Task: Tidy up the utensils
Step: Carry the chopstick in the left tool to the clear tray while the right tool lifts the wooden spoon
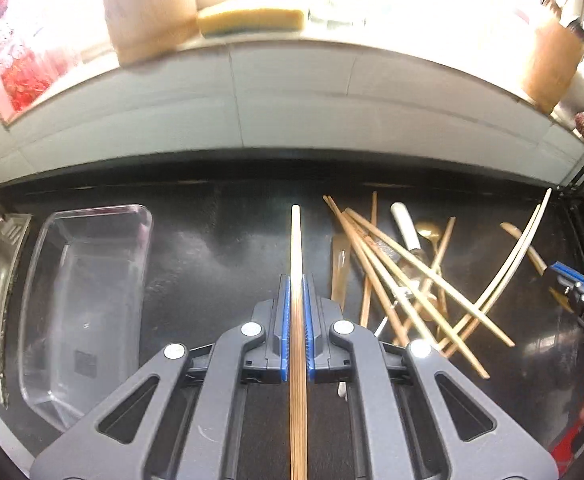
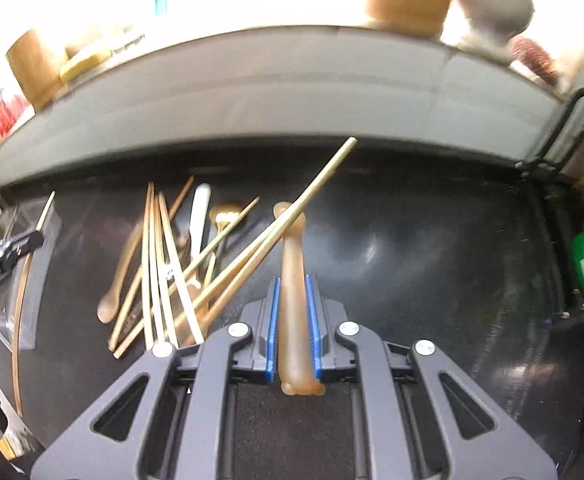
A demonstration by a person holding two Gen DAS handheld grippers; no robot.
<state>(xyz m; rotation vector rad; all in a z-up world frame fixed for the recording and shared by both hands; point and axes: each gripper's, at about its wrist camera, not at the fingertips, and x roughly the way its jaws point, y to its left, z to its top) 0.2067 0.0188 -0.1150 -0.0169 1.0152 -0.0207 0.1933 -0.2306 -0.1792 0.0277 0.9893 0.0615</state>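
The fingers of the left gripper (image 1: 297,292) are clamped on a single chopstick (image 1: 296,248) held lengthwise, above the dark desk (image 1: 220,240) between the clear tray (image 1: 88,284) and the pile of utensils (image 1: 404,276). The right gripper (image 2: 293,296) fingers grip a translucent amber spoon (image 2: 291,280) beside that pile. The tray looks empty, so sorting seems barely begun: nearly all chopsticks, spoons and a white-handled piece (image 1: 406,226) lie tangled on the desk.

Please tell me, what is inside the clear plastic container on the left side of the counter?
Nothing shows inside the clear plastic container: through its transparent walls only the dark counter appears. Its near right corner is covered by the left tongs, so that part cannot be checked.
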